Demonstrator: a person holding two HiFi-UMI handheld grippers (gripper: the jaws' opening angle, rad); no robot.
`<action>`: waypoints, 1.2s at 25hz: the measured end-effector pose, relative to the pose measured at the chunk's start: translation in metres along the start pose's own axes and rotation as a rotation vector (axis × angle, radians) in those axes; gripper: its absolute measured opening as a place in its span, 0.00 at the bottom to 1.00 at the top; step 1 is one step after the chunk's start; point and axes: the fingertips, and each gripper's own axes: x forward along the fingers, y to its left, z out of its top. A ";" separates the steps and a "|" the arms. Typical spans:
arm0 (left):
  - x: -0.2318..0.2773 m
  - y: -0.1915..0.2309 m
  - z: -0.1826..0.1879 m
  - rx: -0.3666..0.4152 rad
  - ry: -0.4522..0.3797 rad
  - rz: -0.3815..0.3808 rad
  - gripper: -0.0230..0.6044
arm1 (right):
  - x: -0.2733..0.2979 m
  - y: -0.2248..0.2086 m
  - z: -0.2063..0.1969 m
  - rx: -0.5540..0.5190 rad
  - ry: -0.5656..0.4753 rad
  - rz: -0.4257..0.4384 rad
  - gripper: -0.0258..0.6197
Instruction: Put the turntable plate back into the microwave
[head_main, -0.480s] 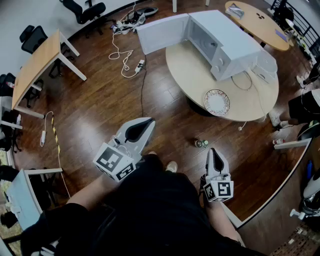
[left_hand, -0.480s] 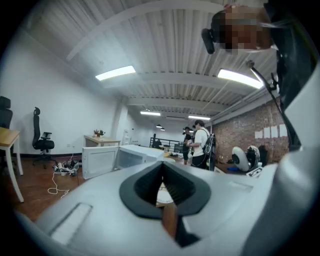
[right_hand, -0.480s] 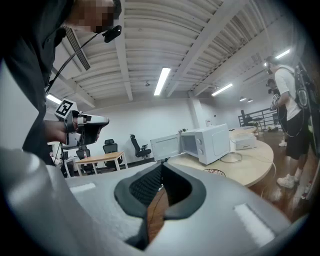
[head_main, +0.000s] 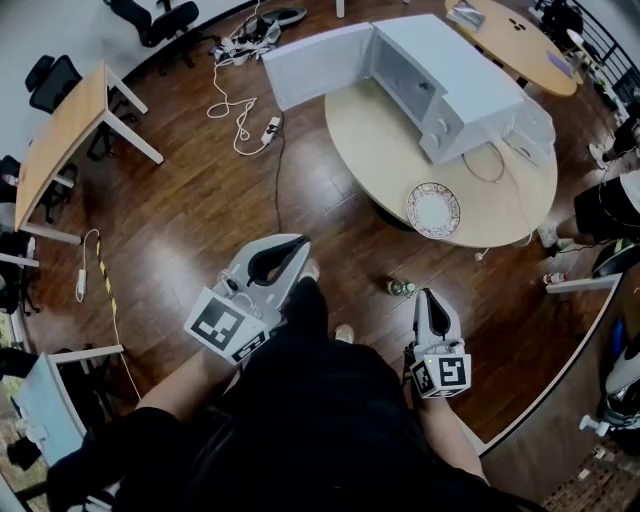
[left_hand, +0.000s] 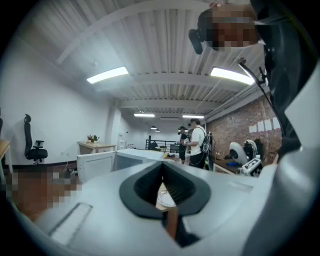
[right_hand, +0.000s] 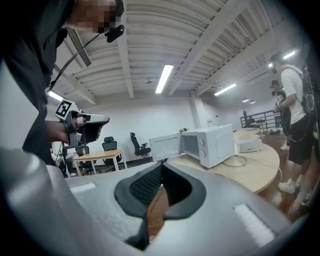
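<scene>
The white microwave (head_main: 440, 85) stands on the round beige table (head_main: 380, 140), its door swung open to the left. The turntable plate (head_main: 434, 210), with a patterned rim, lies flat near the table's front edge. I hold both grippers close to my body over the wooden floor, well short of the table. My left gripper (head_main: 297, 243) is shut and empty; between its jaws a sliver of the plate (left_hand: 164, 199) shows. My right gripper (head_main: 428, 296) is shut with nothing in it, and the microwave (right_hand: 212, 145) lies ahead in its view.
A small bottle (head_main: 402, 287) stands on the floor between me and the table. Cables and a power strip (head_main: 245, 110) trail at the back left. A wooden desk (head_main: 65, 140) is at the left. A person (right_hand: 295, 115) stands to the right of the table.
I have taken a small step toward the table, one leg now forward. Both grippers stay shut and held as before.
</scene>
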 end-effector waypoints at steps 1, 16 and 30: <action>0.004 0.005 -0.001 -0.009 -0.001 -0.006 0.04 | 0.004 -0.003 0.001 0.003 0.006 -0.010 0.04; 0.079 0.130 0.015 -0.006 -0.014 -0.079 0.04 | 0.103 -0.012 0.037 -0.020 -0.027 -0.138 0.04; 0.120 0.224 0.007 -0.053 0.000 -0.168 0.04 | 0.174 -0.038 0.085 -0.084 -0.081 -0.351 0.04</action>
